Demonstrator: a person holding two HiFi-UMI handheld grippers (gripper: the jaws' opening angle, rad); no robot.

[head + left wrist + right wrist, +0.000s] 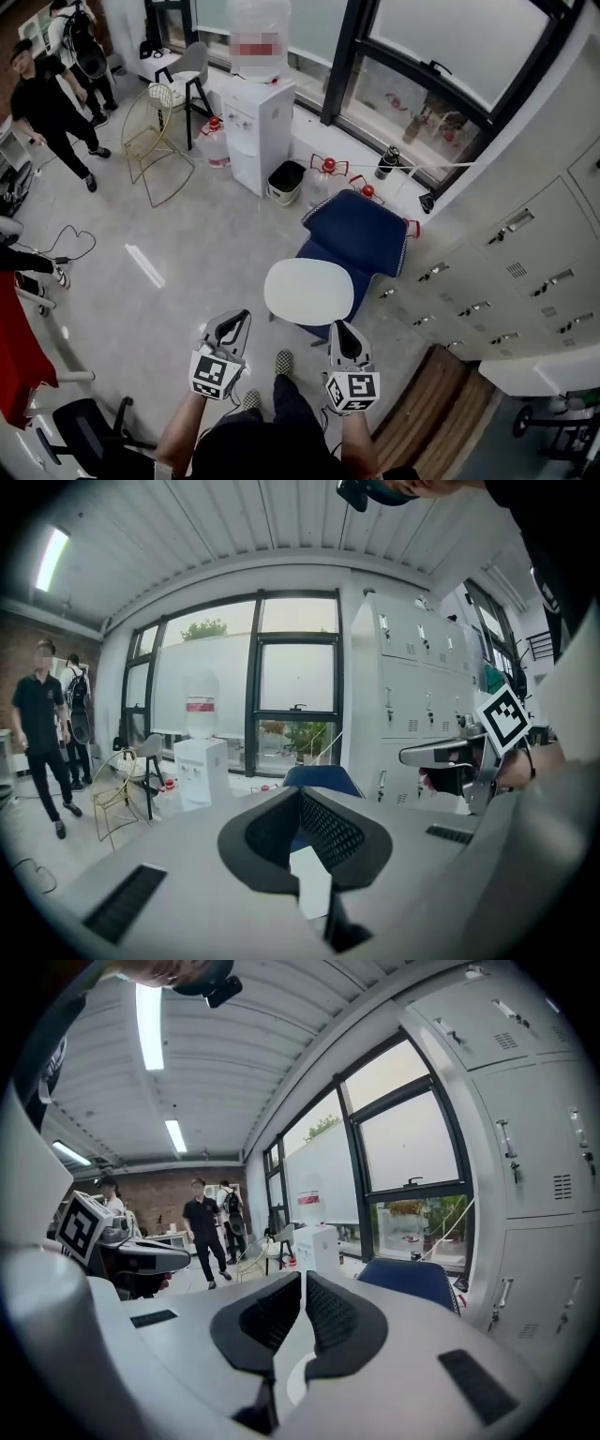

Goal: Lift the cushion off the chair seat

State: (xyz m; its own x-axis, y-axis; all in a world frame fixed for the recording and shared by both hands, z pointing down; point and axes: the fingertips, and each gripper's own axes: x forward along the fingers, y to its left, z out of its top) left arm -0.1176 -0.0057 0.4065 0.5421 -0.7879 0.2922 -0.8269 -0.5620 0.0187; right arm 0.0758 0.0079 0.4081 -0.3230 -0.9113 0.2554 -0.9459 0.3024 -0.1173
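Chair (361, 234): blue, centre of the head view, back toward the window wall.

Cushion (307, 291): white, rounded, flat on the chair seat, untouched, just above both tools in the frame.

Left gripper (232, 323), right gripper (339, 330): lower centre, side by side, each clenched on nothing, short of the cushion.

Handling, as judged: jaws should part before arrival, take the near rim at two spread places, and lift level.
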